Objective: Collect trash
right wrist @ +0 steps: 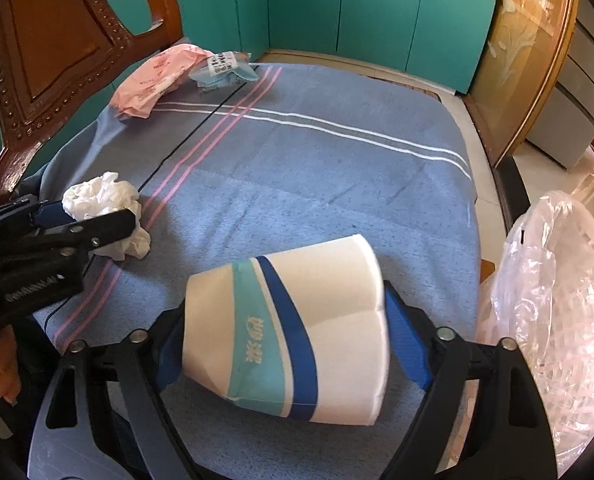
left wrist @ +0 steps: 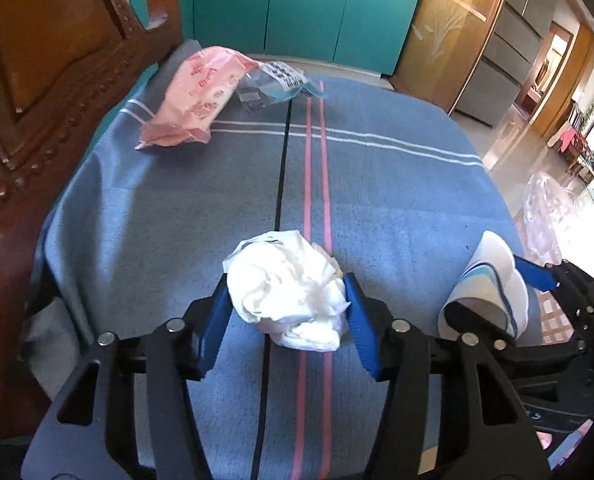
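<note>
Item 1. Crumpled white tissue wad (left wrist: 289,292), lying on the blue-grey striped cloth (left wrist: 397,200) that covers the table, near its front edge. The left gripper (left wrist: 287,312) straddles it; both blue pads touch its flanks, so the jaws appear to be pinching it lightly, at about half spread. The wad rests on the cloth, not yet lifted. Judged purpose: a sideways clamp suits soft paper that would slip from a shallower hold.

Item 2. Flattened white paper cup with teal and dark blue bands (right wrist: 297,328), held crosswise in the right gripper (right wrist: 285,332). The jaws stand wide and press on the cup's two ends; the cup is creased along its middle. Whether it clears the cloth cannot be told.

Item 3. Basket lined with a clear plastic bag (right wrist: 557,300), standing just off the table's right edge, beside the right gripper. Judged the collection point; the cup sits on the side nearest it.

Item 4. Pink plastic wrapper (left wrist: 197,96), at the far left corner of the table, touching a small teal-and-clear packet with printed label (left wrist: 277,80). Both untouched, well apart from either gripper; judged trash left to collect.

Item 5. Carved brown wooden chair back (left wrist: 57,80), at the table's left.
</note>
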Available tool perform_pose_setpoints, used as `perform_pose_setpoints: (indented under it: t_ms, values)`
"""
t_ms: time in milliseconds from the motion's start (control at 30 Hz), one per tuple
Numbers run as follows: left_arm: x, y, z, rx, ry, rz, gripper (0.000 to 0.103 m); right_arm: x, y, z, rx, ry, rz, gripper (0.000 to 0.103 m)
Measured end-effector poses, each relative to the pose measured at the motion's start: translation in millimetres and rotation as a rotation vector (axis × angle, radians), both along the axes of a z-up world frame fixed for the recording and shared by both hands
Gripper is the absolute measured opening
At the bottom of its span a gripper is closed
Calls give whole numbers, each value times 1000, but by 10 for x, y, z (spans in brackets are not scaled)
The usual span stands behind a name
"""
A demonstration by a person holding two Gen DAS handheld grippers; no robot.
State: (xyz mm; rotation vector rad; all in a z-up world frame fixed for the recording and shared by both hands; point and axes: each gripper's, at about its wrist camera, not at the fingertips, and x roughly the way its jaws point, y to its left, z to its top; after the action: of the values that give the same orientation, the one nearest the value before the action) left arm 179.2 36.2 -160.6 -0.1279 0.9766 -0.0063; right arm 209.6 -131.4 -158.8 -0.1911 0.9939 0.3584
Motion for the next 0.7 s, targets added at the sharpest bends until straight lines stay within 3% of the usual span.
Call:
perform_pose_setpoints:
  t_ms: [500,700]
  values:
    - [-328,35,457,33,-115,41,56,-178,-16,335,36,-85,8,82]
    - [-422,-41,610,22,-147,28,56,-237,-227,619,83,-146,-30,82]
